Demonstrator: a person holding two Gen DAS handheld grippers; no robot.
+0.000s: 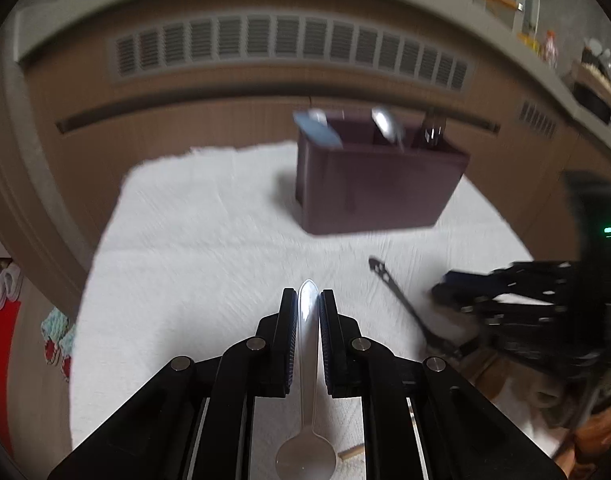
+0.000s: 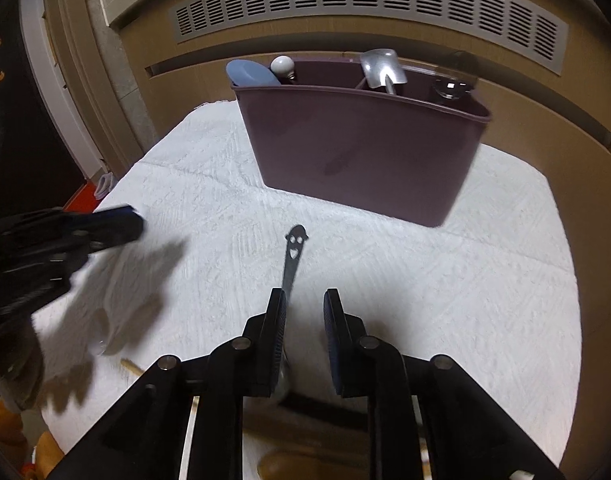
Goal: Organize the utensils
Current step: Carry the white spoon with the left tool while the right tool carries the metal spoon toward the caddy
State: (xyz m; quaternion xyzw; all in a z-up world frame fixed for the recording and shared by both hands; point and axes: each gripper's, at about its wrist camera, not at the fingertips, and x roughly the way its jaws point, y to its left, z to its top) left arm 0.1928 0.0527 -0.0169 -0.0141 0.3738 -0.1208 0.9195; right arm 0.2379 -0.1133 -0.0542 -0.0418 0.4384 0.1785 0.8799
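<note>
The left gripper (image 1: 308,305) is clenched on the handle of a clear plastic spoon (image 1: 307,420), whose bowl hangs under the fingers. The right gripper (image 2: 304,312) is released; a dark spoon with a smiling face (image 2: 291,256) lies on the white cloth (image 2: 445,280), beside its left finger. Ahead of both stands the purple utensil holder (image 2: 361,148), with utensils in its compartments.

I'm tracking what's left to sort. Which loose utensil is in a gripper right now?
The clear plastic spoon: the left gripper has it pinched by the handle. The dark smiley-handled utensil lies on the white cloth, beside the right gripper.
</note>
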